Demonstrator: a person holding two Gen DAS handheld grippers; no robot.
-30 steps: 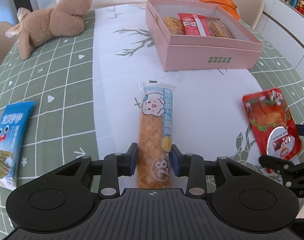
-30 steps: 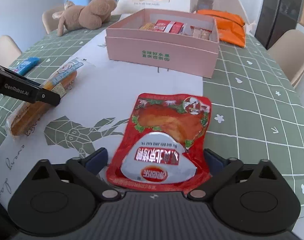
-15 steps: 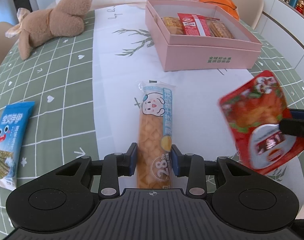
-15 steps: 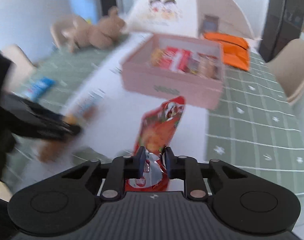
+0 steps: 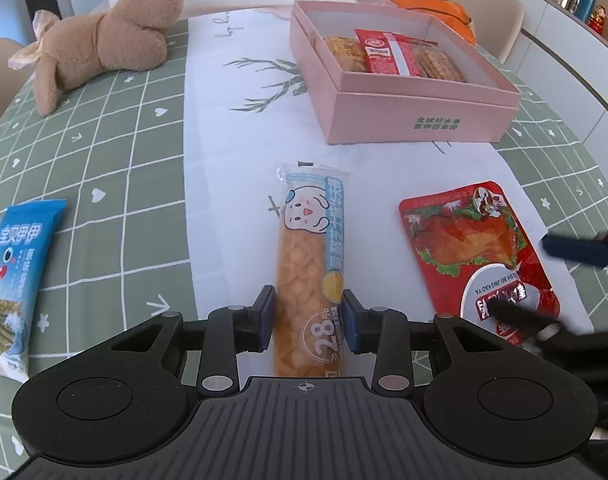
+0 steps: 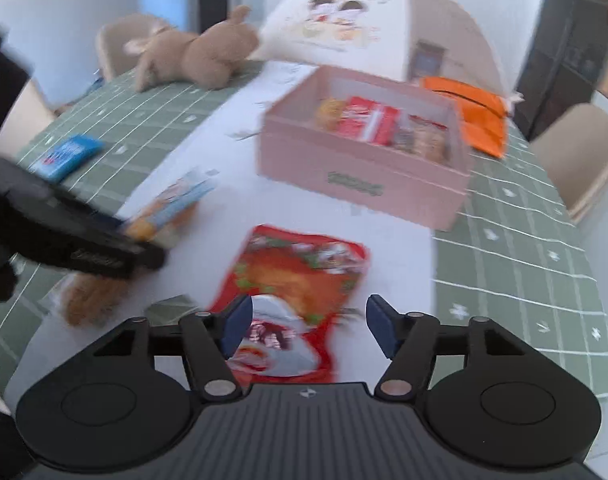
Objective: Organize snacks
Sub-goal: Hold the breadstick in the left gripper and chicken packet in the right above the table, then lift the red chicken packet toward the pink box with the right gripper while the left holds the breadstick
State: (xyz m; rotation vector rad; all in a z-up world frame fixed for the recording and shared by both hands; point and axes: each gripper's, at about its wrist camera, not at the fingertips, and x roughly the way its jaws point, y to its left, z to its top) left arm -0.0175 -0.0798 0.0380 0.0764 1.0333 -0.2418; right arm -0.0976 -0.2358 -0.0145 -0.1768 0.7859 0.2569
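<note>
The pink box (image 5: 404, 92) sits ahead of you, beyond both packets. The long bread packet (image 5: 310, 272) points its long axis roughly at the box, clamped in your left gripper (image 5: 306, 326). The red duck pouch (image 6: 296, 280) lies flat between your right gripper's (image 6: 304, 326) opening jaws, ungripped.

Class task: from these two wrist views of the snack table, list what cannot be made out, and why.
- Near end of the long bread pack: left wrist view, hidden behind the left gripper.
- Red pouch lettering: right wrist view, motion blur.
- Blue seaweed pack: left wrist view, cut off by the edge.
- Pink box contents: partly hidden by its wall.
</note>
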